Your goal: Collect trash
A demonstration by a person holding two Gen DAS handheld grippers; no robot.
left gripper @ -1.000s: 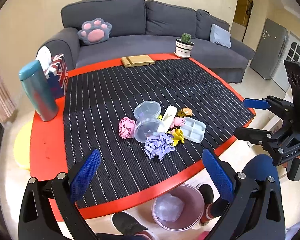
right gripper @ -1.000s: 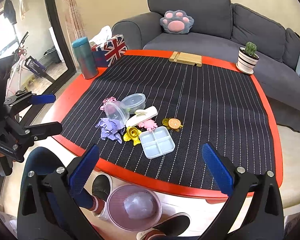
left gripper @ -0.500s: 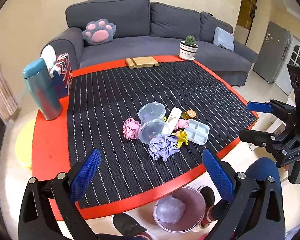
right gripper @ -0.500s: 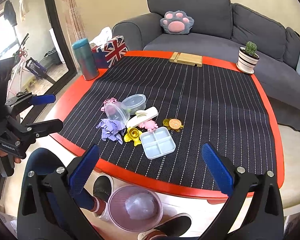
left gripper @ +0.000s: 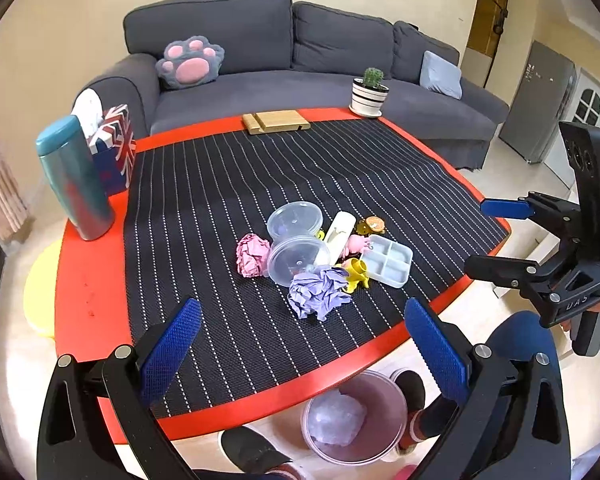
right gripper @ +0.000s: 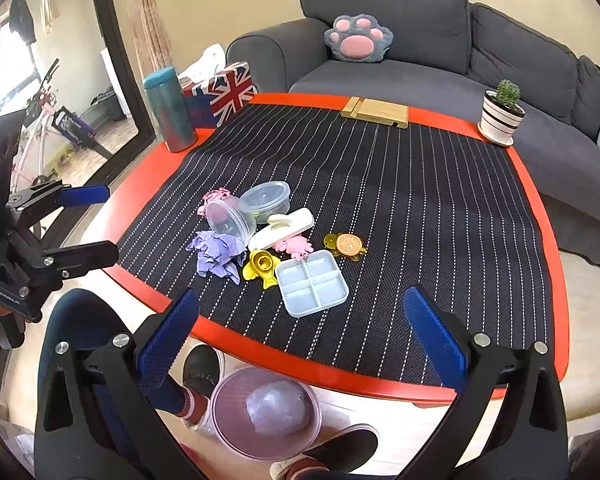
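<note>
A crumpled purple paper [left gripper: 318,289] [right gripper: 217,253] and a crumpled pink paper [left gripper: 252,254] [right gripper: 214,197] lie on the striped mat among two clear plastic tubs [left gripper: 296,260] [right gripper: 267,201]. A pink bin [left gripper: 354,416] [right gripper: 265,412] with a purple wad inside stands on the floor below the table's near edge. My left gripper [left gripper: 300,354] [right gripper: 86,222] is open and empty, above the near edge. My right gripper [right gripper: 300,340] [left gripper: 496,236] is open and empty, also back from the pile.
Beside the pile lie a white clip [right gripper: 282,228], a pale blue divided tray [right gripper: 312,282], yellow, pink and orange toys. A teal bottle [left gripper: 74,178], a flag tissue box [left gripper: 114,148], a wooden stand [left gripper: 275,121] and a potted cactus [left gripper: 370,92] ring the red table [left gripper: 88,268]. Sofa behind.
Both grippers have drifted slightly; the left wrist view has shifted a little so the pile sits a bit further right and lower. Nothing was picked up.
</note>
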